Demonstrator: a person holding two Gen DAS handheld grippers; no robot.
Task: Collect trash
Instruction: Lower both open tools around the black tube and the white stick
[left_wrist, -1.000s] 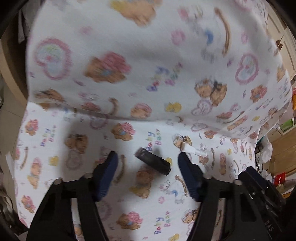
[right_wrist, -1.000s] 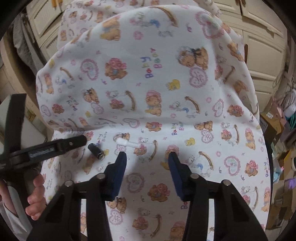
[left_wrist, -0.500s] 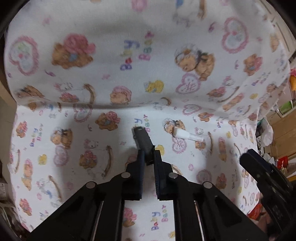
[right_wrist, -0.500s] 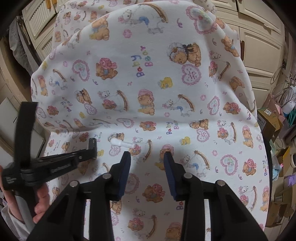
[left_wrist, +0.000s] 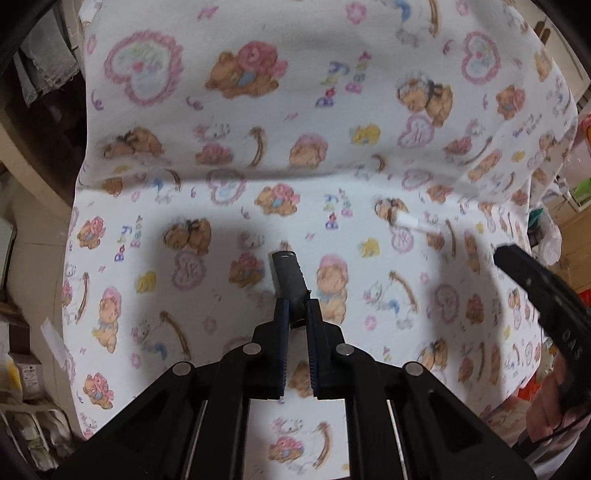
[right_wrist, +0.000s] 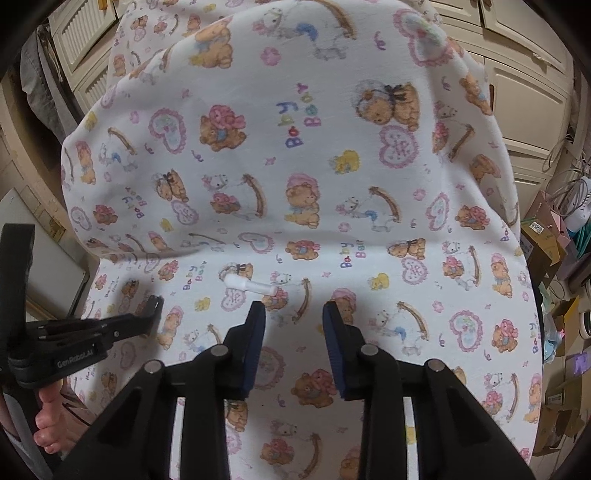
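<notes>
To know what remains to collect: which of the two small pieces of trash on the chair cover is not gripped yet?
The white stick-shaped piece, lying free near the seat crease. The black cylinder is clamped in the left hand-held gripper.

A: Any writing to read?
B: "Baby Bear", printed over and over on the cloth.
A: Anything else?
B: "GenRobot.AI" in pale letters on the left gripper. The right gripper carries "DAS", partly cut off.
</notes>
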